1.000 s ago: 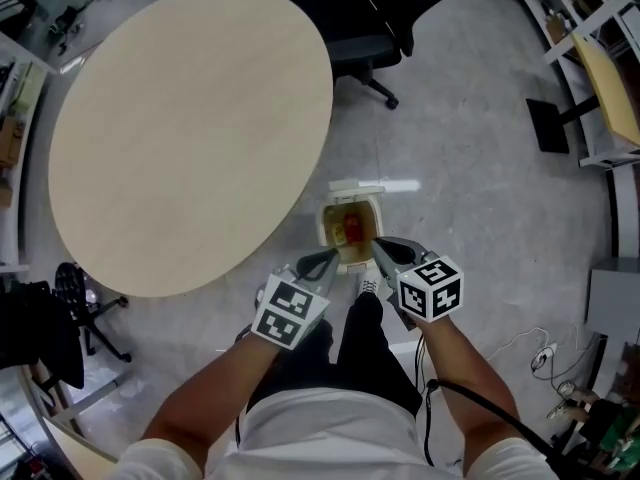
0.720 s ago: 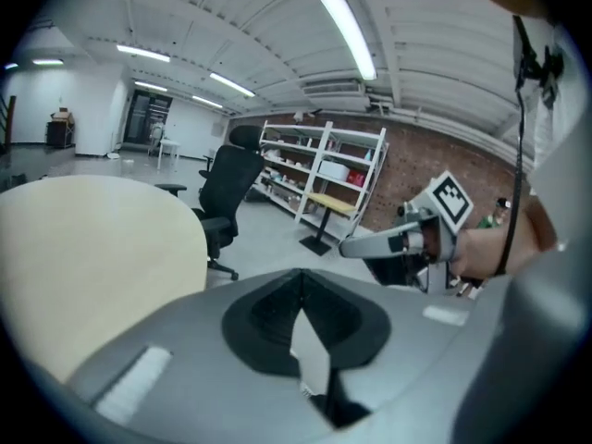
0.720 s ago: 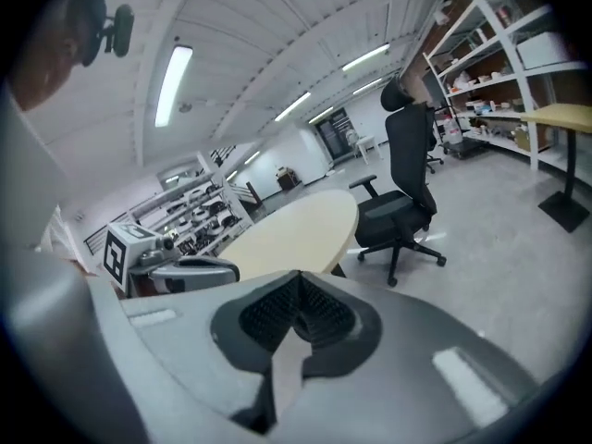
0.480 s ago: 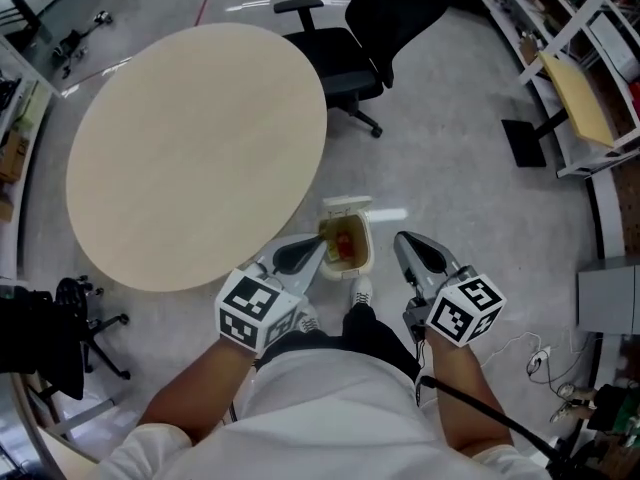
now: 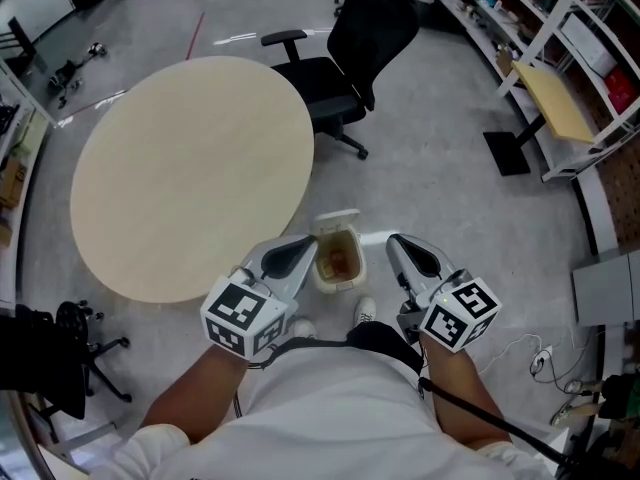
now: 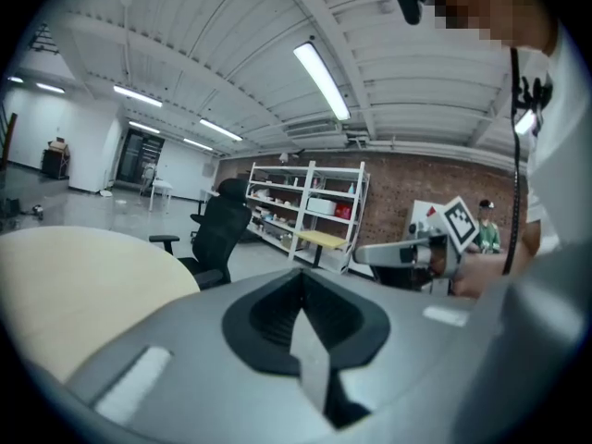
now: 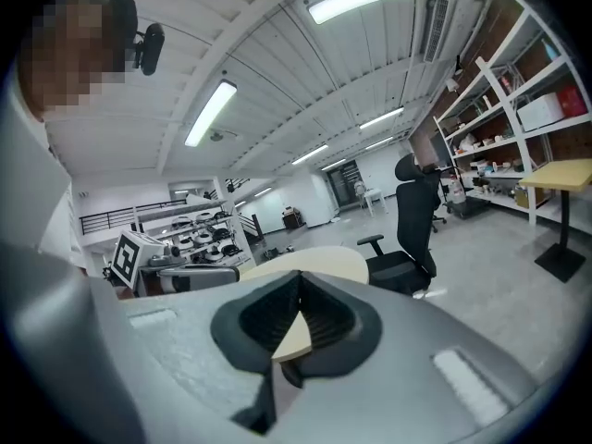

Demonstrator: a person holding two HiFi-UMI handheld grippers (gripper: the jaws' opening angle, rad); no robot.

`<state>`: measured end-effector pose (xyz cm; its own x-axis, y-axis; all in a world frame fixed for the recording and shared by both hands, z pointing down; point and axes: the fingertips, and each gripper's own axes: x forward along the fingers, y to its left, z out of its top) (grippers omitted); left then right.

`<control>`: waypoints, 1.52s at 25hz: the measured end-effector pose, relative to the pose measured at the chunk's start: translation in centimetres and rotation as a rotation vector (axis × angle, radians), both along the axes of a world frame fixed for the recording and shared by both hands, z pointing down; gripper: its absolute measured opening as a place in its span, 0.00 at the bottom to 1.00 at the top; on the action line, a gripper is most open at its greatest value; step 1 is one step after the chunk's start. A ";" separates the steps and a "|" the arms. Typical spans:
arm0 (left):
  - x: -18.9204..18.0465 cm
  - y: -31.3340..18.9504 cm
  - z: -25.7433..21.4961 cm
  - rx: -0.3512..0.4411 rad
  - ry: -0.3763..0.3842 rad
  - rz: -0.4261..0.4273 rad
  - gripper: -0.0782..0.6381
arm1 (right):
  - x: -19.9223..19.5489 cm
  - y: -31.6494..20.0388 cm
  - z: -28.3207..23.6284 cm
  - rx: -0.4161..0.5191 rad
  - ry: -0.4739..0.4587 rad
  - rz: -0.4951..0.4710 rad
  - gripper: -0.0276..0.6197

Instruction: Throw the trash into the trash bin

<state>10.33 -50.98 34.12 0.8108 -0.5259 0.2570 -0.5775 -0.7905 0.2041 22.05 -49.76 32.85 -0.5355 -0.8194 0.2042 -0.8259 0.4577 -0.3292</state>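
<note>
White trash bin (image 5: 338,221) contents indistinct, left gripper (image 5: 306,246) jaws together, right gripper (image 5: 396,242) likewise.

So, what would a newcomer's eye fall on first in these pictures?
The big round table fills the upper left of the head view. By its lower edge a small open bin with trash inside stands on the floor. It shows between the left gripper and the right gripper, both shut and empty.
</note>
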 end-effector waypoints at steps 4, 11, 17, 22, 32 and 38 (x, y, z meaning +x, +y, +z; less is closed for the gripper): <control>0.4 0.8 -0.3 0.019 -0.002 -0.013 0.12 | 0.2 0.7 0.0 0.000 -0.001 -0.031 0.05; 0.2 2.3 -0.5 0.015 0.004 -0.103 0.12 | 0.8 0.7 -0.2 0.009 0.009 -0.105 0.05; 2.3 4.2 -1.6 0.030 0.023 -0.196 0.12 | 3.1 2.6 -1.0 0.023 0.042 -0.189 0.05; 5.4 6.3 -2.0 0.037 0.021 -0.232 0.12 | 6.0 4.5 -1.2 0.040 0.039 -0.217 0.05; 7.2 11.6 -2.0 0.006 0.017 -0.348 0.12 | 9.1 7.8 0.7 0.014 0.036 -0.293 0.05; 6.1 11.6 -1.3 -0.019 0.000 -0.343 0.12 | 8.6 8.5 0.5 0.022 0.031 -0.272 0.05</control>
<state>16.41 -39.40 32.85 0.5871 -0.7634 0.2692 -0.8093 -0.5460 0.2166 30.68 -41.27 33.32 -0.7301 -0.6511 0.2075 -0.6814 0.6707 -0.2931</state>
